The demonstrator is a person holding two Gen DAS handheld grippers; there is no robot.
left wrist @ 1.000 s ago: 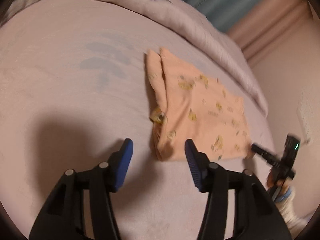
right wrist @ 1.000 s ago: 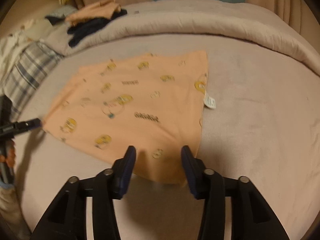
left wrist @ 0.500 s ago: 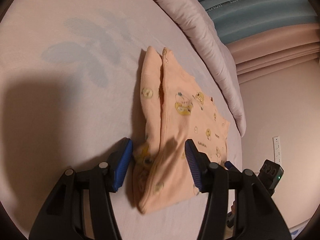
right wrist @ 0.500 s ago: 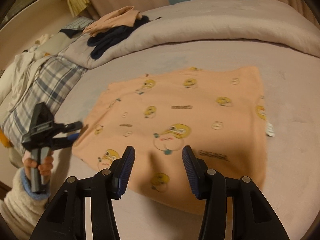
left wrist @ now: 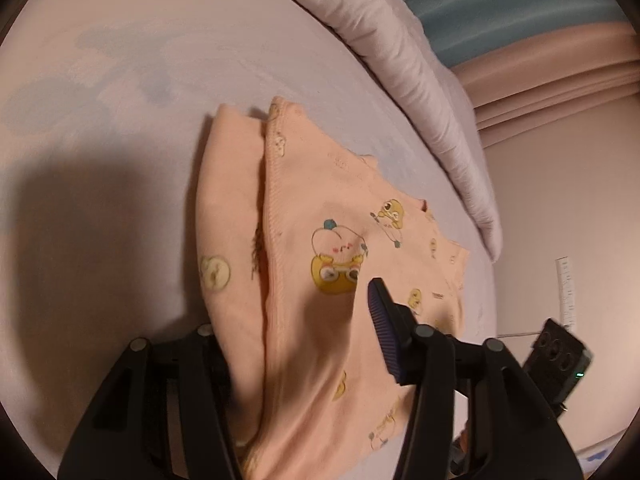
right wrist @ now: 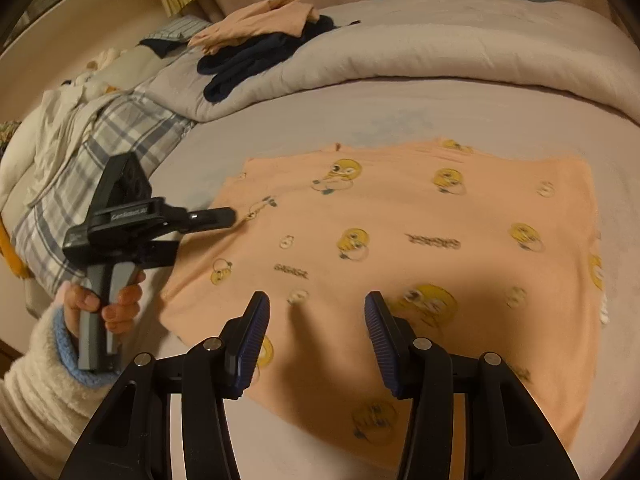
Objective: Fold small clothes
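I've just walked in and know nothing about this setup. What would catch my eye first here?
A peach garment printed with yellow cartoon ducks lies spread flat on the pale bed. At its left edge the left gripper reaches in with its jaws closing around the cloth, while the right gripper hangs open over the near hem. Behind, dark and peach clothes are heaped on the rolled duvet.
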